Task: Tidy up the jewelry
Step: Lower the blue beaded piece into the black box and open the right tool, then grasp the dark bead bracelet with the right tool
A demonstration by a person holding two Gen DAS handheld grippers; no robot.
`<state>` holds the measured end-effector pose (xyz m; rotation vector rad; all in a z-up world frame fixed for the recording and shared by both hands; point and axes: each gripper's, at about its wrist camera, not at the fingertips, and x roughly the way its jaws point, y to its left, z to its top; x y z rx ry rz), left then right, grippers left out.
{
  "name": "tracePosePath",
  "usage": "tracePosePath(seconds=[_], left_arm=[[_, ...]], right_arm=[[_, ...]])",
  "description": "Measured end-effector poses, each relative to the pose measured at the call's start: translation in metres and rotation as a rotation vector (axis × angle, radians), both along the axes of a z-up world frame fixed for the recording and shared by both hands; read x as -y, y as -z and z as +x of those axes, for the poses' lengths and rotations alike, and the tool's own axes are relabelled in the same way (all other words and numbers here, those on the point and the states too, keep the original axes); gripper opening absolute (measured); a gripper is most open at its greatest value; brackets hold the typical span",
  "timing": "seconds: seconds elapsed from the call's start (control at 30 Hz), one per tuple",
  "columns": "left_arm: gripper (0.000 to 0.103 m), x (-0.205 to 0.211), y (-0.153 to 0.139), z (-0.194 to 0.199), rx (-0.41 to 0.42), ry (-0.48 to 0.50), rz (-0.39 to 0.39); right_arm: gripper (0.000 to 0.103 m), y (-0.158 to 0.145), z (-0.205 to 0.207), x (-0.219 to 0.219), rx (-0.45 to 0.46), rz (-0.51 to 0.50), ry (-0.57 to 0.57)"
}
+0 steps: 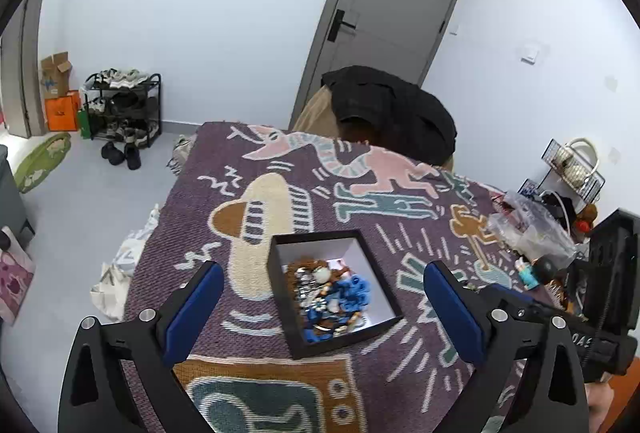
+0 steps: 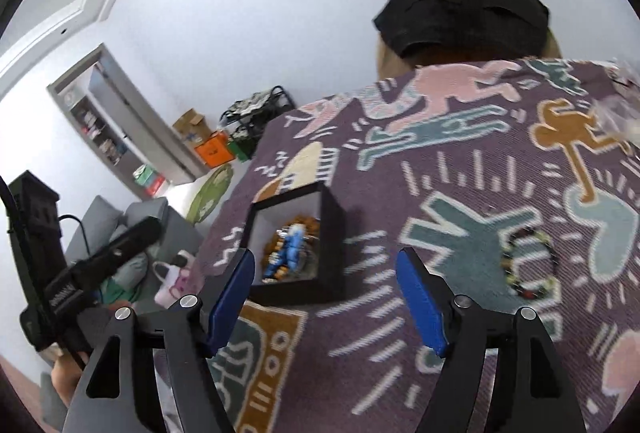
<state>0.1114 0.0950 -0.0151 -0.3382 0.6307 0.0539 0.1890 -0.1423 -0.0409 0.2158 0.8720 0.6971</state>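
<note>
A black square box (image 1: 294,329) with a white inside sits on the patterned purple blanket (image 1: 224,161). It holds a heap of jewelry (image 1: 330,297), blue, white and brown pieces. My left gripper (image 1: 324,269) is open and empty, its blue pads either side of the box. In the right wrist view the box (image 2: 332,233) lies just ahead and left of my right gripper (image 2: 326,257), which is open and empty. A dark beaded bracelet (image 2: 528,261) lies on the blanket to the right of that gripper.
A black jacket (image 1: 392,109) hangs over the far end of the blanket. Clear plastic bags (image 1: 532,221) and small clutter lie at the right. A wire basket (image 1: 572,163) stands by the wall. A shoe rack (image 1: 124,105) and a grey door (image 1: 392,5) stand beyond.
</note>
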Motion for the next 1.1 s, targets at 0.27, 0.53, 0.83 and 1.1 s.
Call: tracePosePath(seconds=[0.27, 0.53, 0.83, 1.1], left_arm=[[0.101, 0.025, -0.009, 0.004, 0.002, 0.030, 0.029], [0.101, 0.054, -0.012, 0.013, -0.008, 0.084, 0.081], [0.101, 0.087, -0.003, 0.031, -0.039, 0.139, 0.124], [0.100, 0.117, -0.002, 0.045, -0.025, 0.185, 0.175]], right_arm=[[0.073, 0.002, 0.000, 0.043, -0.009, 0.036, 0.061], [0.073, 0.014, 0.011, 0.101, -0.040, 0.040, 0.171], [0.073, 0.036, 0.023, 0.128, -0.051, -0.041, 0.222], [0.054, 0.070, 0.035, 0.124, -0.091, -0.123, 0.223]])
